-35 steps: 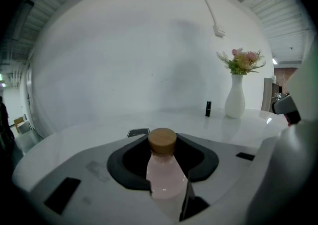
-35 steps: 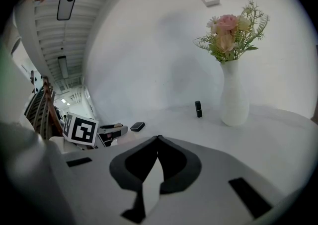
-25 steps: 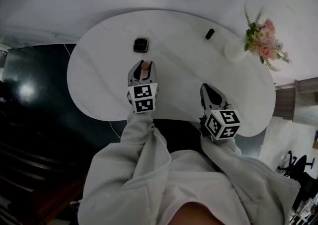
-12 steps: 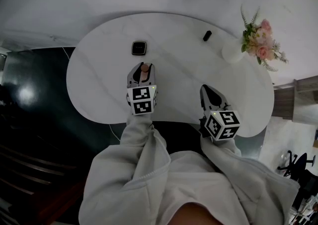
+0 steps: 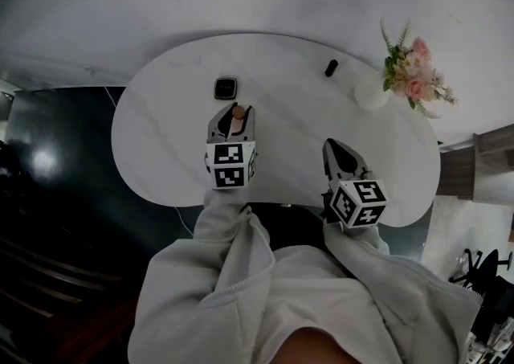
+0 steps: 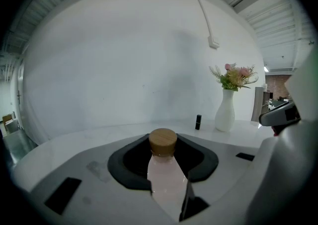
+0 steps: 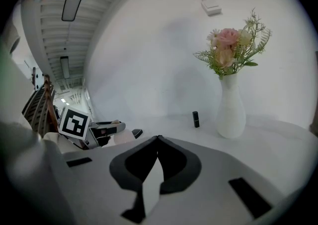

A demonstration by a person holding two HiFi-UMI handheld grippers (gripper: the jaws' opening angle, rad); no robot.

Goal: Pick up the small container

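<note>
The small container (image 6: 167,182) is a pale pink bottle with a round wooden cap (image 6: 163,141). It stands upright between the jaws of my left gripper (image 6: 163,150), which is shut on it. In the head view the left gripper (image 5: 234,119) is over the white oval table (image 5: 161,145), left of the middle, and the cap (image 5: 238,112) shows at its tips. My right gripper (image 5: 340,157) hovers near the table's front right edge. Its jaws meet at the tip in the right gripper view (image 7: 158,138), with nothing between them.
A black square object (image 5: 226,87) lies just beyond the left gripper. A small black cylinder (image 5: 330,68) stands at the back, and a white vase (image 5: 371,92) with pink flowers (image 5: 411,75) at the back right. A dark floor surrounds the table on the left.
The left gripper with the bottle has edged slightly toward the black square object. The head view has shifted a little. The right gripper has hardly moved.
</note>
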